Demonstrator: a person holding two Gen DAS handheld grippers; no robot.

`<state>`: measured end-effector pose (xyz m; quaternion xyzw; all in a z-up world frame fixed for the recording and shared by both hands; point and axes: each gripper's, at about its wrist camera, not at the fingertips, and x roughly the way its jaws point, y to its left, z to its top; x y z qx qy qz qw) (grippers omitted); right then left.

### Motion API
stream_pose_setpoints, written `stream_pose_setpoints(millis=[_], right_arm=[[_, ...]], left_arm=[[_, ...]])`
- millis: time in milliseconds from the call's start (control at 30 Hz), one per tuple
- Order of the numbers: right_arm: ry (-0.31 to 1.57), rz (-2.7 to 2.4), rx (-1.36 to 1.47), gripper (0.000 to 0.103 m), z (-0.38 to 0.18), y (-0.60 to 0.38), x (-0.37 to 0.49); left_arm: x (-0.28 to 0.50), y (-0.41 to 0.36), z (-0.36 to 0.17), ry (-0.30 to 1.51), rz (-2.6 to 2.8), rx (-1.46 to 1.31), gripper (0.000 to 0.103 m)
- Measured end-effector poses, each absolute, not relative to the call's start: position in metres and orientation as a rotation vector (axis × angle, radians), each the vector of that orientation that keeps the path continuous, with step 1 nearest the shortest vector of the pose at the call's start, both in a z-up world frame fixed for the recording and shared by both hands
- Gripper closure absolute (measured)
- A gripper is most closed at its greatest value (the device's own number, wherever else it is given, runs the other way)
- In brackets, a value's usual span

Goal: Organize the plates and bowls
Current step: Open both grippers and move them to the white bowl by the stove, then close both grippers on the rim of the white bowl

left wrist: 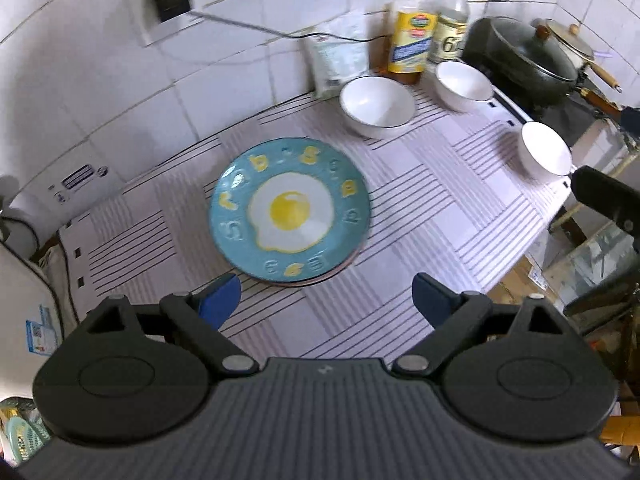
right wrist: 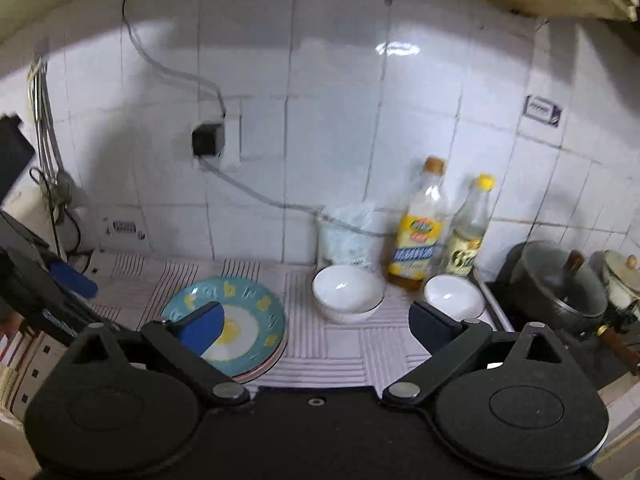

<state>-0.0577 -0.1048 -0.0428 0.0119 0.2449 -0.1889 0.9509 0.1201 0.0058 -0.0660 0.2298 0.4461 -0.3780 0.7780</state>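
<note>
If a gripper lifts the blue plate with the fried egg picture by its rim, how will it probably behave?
The blue plate looks glazed and shiny, so the pads may slip on its rim. It looks ceramic, so probably stiff, rather heavy and breakable. It lies on another plate, so it may slide when pushed.

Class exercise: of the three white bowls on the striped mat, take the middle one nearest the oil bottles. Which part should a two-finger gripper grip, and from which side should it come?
Grip the thin rim of the white bowl, one finger inside and one outside the wall, coming from above on its near, mat side. The bowl stands upright and open, too wide to span, and the oil bottle crowds its far side. Probably the open right gripper is handier.
</note>
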Motion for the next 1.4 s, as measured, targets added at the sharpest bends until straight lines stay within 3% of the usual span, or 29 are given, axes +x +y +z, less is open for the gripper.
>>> stream_pose_setpoints(millis=[333,600,700,1033,1400], right_arm=[[0.407,-0.441,-0.043,0.002,-0.058,-0.158,-0.109],[0.513,-0.405,0.144,0.009,-0.099,-0.245,-0.127],[0.538,-0.381,0.221,0.003,-0.118,-0.272,-0.136],[0.696,-0.557,0.242,0.004,-0.214,-0.332,-0.131],[0.613,-0.57,0.125,0.003,-0.267,-0.351,-0.101]], left_arm=[[0.074,-0.068,-0.068,0.995,-0.773,0.47,0.01],[0.05,-0.123,-0.079,1.013,-0.743,0.386,0.01],[0.047,-0.147,-0.089,1.002,-0.722,0.378,0.01],[0.038,-0.224,-0.135,0.972,-0.843,0.357,0.009],[0.036,-0.3,-0.183,1.017,-0.947,0.308,0.015]])
